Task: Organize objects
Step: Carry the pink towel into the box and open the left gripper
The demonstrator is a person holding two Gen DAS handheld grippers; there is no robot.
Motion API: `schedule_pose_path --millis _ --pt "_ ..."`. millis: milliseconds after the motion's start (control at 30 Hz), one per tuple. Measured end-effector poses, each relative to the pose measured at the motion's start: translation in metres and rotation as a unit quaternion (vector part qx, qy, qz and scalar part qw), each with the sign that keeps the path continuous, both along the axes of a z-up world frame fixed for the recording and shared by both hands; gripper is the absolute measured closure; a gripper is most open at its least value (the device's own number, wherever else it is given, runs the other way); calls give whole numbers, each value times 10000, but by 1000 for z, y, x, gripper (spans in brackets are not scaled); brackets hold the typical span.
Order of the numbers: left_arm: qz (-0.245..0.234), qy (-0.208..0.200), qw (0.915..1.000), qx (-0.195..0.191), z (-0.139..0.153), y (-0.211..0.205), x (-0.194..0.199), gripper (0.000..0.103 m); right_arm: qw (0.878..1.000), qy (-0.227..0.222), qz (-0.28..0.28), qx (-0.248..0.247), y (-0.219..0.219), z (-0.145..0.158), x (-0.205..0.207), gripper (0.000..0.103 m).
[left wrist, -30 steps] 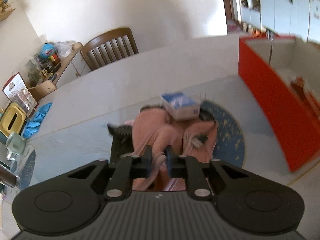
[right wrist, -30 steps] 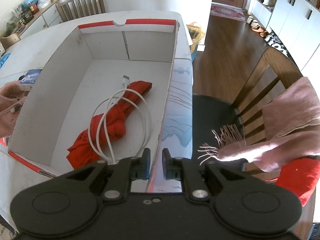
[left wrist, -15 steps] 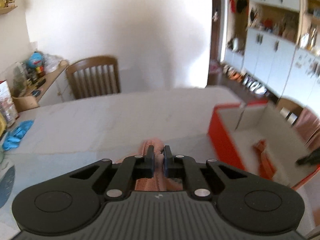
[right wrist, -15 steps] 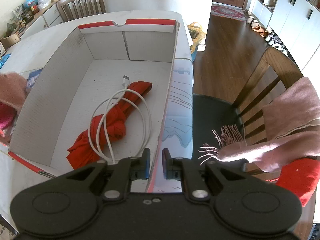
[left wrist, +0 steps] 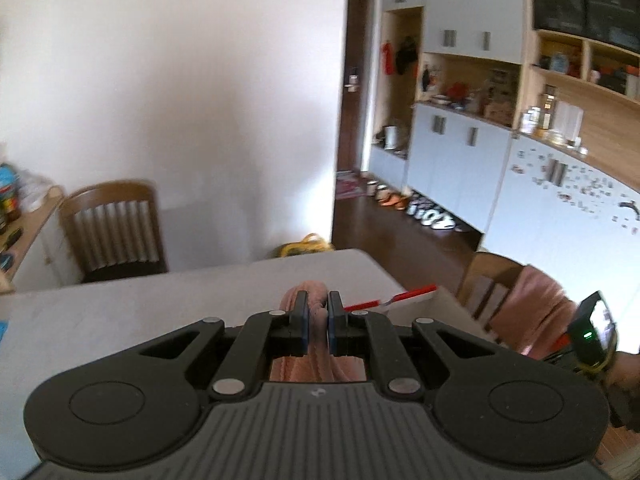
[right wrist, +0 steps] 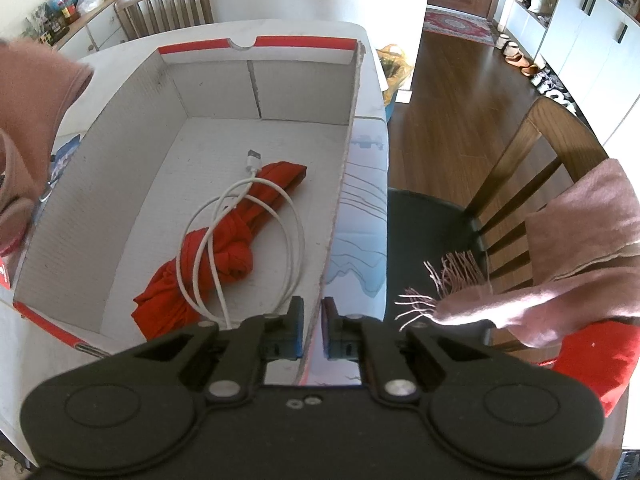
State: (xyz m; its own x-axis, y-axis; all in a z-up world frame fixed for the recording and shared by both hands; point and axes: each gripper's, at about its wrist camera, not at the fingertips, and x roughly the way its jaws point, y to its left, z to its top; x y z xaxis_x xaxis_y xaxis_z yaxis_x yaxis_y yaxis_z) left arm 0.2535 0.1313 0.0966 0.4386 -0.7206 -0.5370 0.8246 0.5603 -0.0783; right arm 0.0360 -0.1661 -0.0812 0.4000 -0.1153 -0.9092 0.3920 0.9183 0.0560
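My left gripper (left wrist: pixel 316 314) is shut on a pink cloth (left wrist: pixel 316 364), held high above the white table (left wrist: pixel 160 300). The same pink cloth (right wrist: pixel 32 92) hangs at the left edge of the right wrist view, beside the open red-rimmed cardboard box (right wrist: pixel 256 42). Inside the box lie a knotted red cloth (right wrist: pixel 224 256) and a coiled white cable (right wrist: pixel 288 232). My right gripper (right wrist: pixel 313 320) straddles the box's right wall (right wrist: pixel 340 184) at the near corner, its jaws closing on the cardboard edge. The box's red rim (left wrist: pixel 400 294) shows just past the left fingers.
A wooden chair (right wrist: pixel 540 184) right of the box carries a fringed pink scarf (right wrist: pixel 580 248) and a red fabric (right wrist: pixel 592 360). Another chair (left wrist: pixel 112 228) stands at the table's far side. A small blue box (right wrist: pixel 66 152) lies on the table left of the cardboard box.
My left gripper has risen and tipped upward, lifting the pink cloth off the table and away from the blue box. The cloth now shows beside the cardboard box. The right gripper kept still.
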Motion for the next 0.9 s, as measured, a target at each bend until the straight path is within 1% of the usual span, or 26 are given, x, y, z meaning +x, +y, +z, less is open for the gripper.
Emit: schedule_pose_path --millis 233,433,600,700,800,900 --pt "-629 -144 9976 -240 29 -44 -14 95 10000 2 -1 5 -1 -1 1 96" --pt "-1129 -230 9924 -421 40 -85 -32 95 10000 0 4 7 -1 -1 1 96" --pt "-1395 -166 9893 -402 36 -114 -38 95 10000 -4 9 12 -1 -1 2 96" --pt "-1502 -107 9881 -313 27 -131 -40 95 10000 -10 16 22 -1 -1 2 96" --pt "-1542 -23 9879 -168 11 -145 -41 95 10000 -12 16 19 -2 -1 2 96" --pt "-1605 142 9869 46 -12 -157 -41 95 10000 -10 26 17 -2 0 2 96"
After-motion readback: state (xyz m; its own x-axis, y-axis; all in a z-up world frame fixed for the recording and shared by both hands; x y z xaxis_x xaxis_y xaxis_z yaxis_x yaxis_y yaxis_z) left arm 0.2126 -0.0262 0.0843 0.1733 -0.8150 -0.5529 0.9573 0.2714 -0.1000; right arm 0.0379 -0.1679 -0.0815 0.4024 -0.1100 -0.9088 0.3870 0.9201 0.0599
